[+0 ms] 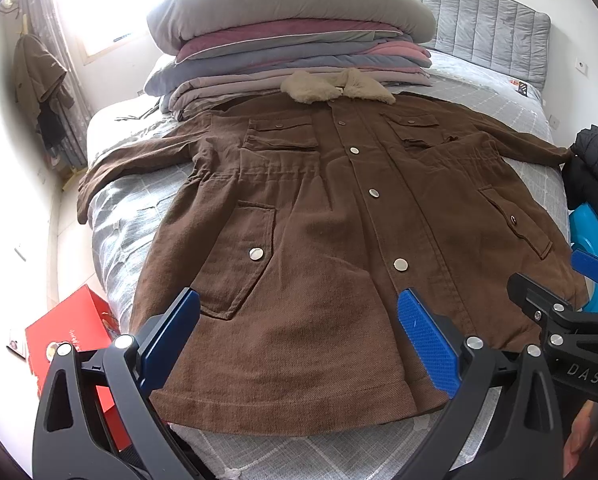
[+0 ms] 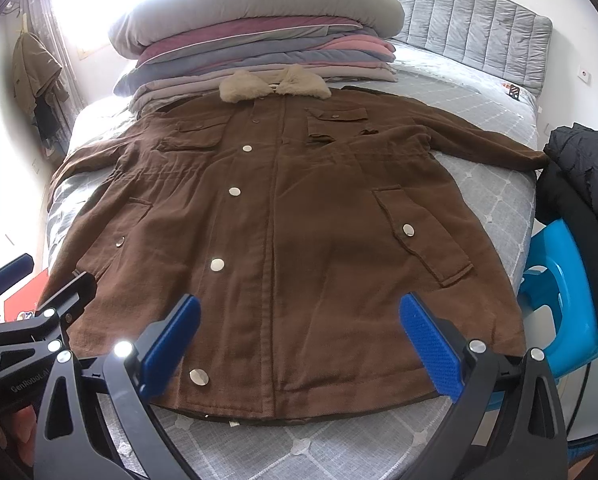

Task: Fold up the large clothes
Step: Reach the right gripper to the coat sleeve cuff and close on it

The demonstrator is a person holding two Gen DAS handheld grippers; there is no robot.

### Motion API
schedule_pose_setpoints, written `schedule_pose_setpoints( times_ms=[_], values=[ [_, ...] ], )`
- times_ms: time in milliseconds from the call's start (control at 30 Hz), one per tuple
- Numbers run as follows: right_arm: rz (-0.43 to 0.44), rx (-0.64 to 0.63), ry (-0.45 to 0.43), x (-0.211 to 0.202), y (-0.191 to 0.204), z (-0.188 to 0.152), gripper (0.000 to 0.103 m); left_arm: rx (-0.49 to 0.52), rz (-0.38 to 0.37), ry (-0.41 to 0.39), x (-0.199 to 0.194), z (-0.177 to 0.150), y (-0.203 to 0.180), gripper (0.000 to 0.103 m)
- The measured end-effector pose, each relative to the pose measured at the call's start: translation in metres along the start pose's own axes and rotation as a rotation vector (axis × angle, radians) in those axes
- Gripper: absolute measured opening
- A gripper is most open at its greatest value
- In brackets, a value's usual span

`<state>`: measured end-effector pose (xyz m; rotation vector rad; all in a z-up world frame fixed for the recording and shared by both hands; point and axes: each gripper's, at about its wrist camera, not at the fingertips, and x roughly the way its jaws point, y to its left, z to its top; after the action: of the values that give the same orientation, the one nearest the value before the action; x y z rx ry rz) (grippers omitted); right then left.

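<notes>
A large brown coat (image 1: pixel 311 216) with a beige fur collar (image 1: pixel 335 86) and metal snaps lies flat, front up, on the grey bed (image 1: pixel 115 224), both sleeves spread out. It also shows in the right wrist view (image 2: pixel 299 216). My left gripper (image 1: pixel 299 340) is open and empty, hovering above the coat's hem on its left half. My right gripper (image 2: pixel 299 344) is open and empty above the hem's right half. Each gripper shows at the edge of the other's view.
A stack of folded quilts and a pillow (image 1: pixel 291 32) sits behind the collar. A red box (image 1: pixel 75 328) lies on the floor at the left. A blue plastic stool (image 2: pixel 559 292) with black clothing (image 2: pixel 587 168) stands at the right. A padded headboard (image 2: pixel 479 20) is at the far right.
</notes>
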<state>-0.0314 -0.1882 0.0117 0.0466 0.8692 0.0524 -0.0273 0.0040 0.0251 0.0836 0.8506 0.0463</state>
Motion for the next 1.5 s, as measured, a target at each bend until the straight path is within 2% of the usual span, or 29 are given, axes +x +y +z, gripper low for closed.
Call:
schedule_pose_setpoints(
  times_ms=[200,333,400,567,633,733,800,867,1000,1100,1200,1300,1500],
  values=[
    [0.02,0.0,-0.032,0.0,-0.002,0.011,0.096,0.003,-0.013,-0.001,0.006,0.005,0.0,0.096],
    [0.032,0.014,-0.152,-0.006,-0.031,0.042,0.096,-0.003,-0.035,-0.03,0.016,0.017,0.002,0.096],
    [0.027,0.066,-0.177,0.002,-0.068,0.068,0.096,0.004,-0.035,-0.047,0.023,0.029,0.003,0.096],
    [0.004,0.309,-0.082,0.056,-0.186,0.12,0.096,0.027,-0.028,-0.081,0.046,0.063,0.003,0.096],
    [0.021,0.463,-0.043,0.083,-0.245,0.135,0.096,0.029,-0.033,-0.083,0.057,0.071,0.003,0.096],
    [0.009,0.672,-0.008,0.11,-0.313,0.141,0.096,0.017,-0.051,-0.055,0.075,0.071,0.006,0.096],
    [-0.035,0.761,0.001,0.128,-0.347,0.147,0.096,0.004,-0.079,0.014,0.091,0.069,0.007,0.096],
    [-0.075,0.793,0.009,0.147,-0.367,0.157,0.096,0.006,-0.116,0.047,0.098,0.069,0.007,0.096],
    [-0.156,0.865,0.03,0.186,-0.393,0.168,0.096,0.026,-0.131,0.041,0.098,0.07,0.007,0.096],
    [-0.201,0.9,0.023,0.206,-0.404,0.174,0.096,0.0,-0.172,0.07,0.104,0.071,0.011,0.096],
    [-0.266,0.925,0.015,0.221,-0.416,0.178,0.096,-0.006,-0.18,0.082,0.106,0.07,0.013,0.096],
    [-0.286,0.989,0.007,0.235,-0.439,0.175,0.096,-0.001,-0.181,0.085,0.109,0.071,0.013,0.096],
    [-0.229,1.093,-0.077,0.255,-0.464,0.182,0.096,0.004,-0.188,0.102,0.114,0.072,0.011,0.096]
  ],
)
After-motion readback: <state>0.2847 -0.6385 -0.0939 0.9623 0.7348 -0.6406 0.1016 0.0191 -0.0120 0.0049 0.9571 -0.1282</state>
